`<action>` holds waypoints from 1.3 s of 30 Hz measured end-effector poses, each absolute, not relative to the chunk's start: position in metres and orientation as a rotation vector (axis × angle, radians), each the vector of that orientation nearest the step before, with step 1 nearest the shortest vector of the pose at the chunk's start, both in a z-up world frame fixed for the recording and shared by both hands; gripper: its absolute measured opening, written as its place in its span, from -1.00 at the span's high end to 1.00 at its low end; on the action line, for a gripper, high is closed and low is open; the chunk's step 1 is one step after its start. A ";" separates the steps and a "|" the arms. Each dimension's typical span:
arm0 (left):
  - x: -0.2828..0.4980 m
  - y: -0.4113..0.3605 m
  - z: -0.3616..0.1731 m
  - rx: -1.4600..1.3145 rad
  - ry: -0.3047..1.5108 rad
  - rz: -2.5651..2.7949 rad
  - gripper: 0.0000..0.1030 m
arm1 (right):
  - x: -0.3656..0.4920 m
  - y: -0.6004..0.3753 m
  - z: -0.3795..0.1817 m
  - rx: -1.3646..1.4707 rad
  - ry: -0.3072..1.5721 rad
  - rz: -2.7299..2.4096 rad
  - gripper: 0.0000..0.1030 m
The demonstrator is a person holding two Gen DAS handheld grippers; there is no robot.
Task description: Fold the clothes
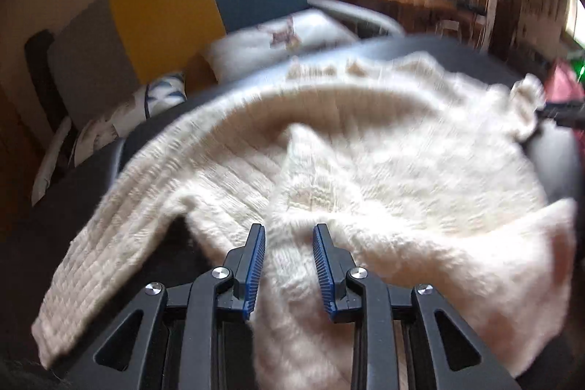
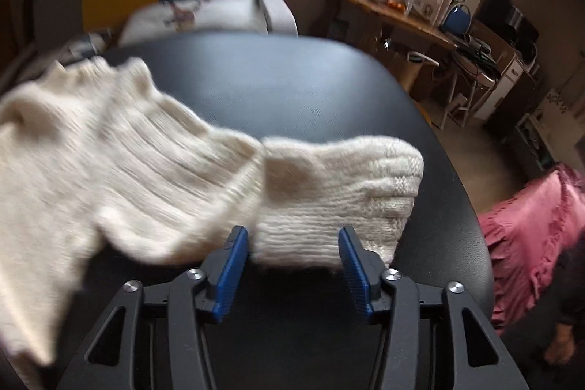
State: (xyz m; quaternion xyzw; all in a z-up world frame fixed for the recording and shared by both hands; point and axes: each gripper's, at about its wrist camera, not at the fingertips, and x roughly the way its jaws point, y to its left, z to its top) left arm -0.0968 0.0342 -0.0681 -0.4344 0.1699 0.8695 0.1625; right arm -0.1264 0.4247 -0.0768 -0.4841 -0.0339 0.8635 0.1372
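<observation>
Both grippers gaping over sweater on black table; pink cloth beside, sofa behind.

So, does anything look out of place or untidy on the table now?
Yes. The white sweater lies crumpled, not flat. One sleeve hangs over the edge of the dark table. A pink cloth lies beside the table, off it. Both tools are open.
</observation>
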 end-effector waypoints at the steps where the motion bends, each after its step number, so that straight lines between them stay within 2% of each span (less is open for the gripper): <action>1: -0.099 0.037 -0.075 -1.259 0.512 2.467 0.46 | -0.125 0.430 -0.079 -1.424 -0.071 2.501 0.35; 2: -0.099 0.040 -0.081 -1.273 0.537 2.455 0.46 | -0.123 0.435 -0.080 -1.439 -0.045 2.505 0.54; 3: -0.097 0.040 -0.084 -1.265 0.554 2.452 0.46 | -0.118 0.441 -0.078 -1.442 -0.018 2.511 0.82; 4: -0.094 0.041 -0.086 -1.260 0.567 2.450 0.46 | -0.113 0.447 -0.074 -1.441 0.002 2.517 0.89; 11: -0.081 0.037 -0.089 -1.291 0.514 2.410 0.49 | -0.066 0.499 -0.039 -1.415 0.016 2.490 0.90; 15: -0.077 0.040 -0.089 -1.287 0.533 2.399 0.49 | -0.044 0.537 -0.045 -1.462 0.128 2.400 0.90; 17: -0.076 0.041 -0.090 -1.275 0.542 2.407 0.49 | -0.034 0.558 -0.054 -1.491 0.209 2.346 0.89; 19: -0.075 0.041 -0.090 -1.264 0.538 2.418 0.49 | -0.029 0.576 -0.062 -1.503 0.367 2.307 0.88; 23: -0.074 0.037 -0.091 -1.250 0.520 2.430 0.49 | -0.005 0.588 -0.021 -1.188 0.465 2.315 0.85; 24: -0.074 0.037 -0.091 -1.251 0.511 2.435 0.48 | -0.004 0.583 -0.010 -1.125 0.453 2.335 0.70; 25: -0.074 0.037 -0.091 -1.252 0.505 2.440 0.48 | -0.007 0.576 -0.002 -1.092 0.441 2.363 0.42; 27: -0.074 0.039 -0.092 -1.254 0.521 2.442 0.48 | -0.024 0.562 0.002 -1.129 0.420 2.410 0.11; 31: -0.074 0.045 -0.086 -1.243 0.603 2.428 0.48 | -0.070 0.560 -0.034 -1.320 0.403 2.266 0.19; 34: -0.076 0.044 -0.073 -1.200 0.600 2.460 0.48 | -0.097 0.574 -0.067 -1.402 0.430 2.151 0.23; 37: -0.087 0.040 -0.065 -1.196 0.583 2.491 0.48 | -0.120 0.571 -0.071 -1.409 0.268 2.186 0.30; 39: -0.096 0.040 -0.065 -1.212 0.603 2.507 0.48 | -0.134 0.577 -0.073 -1.408 0.235 2.203 0.30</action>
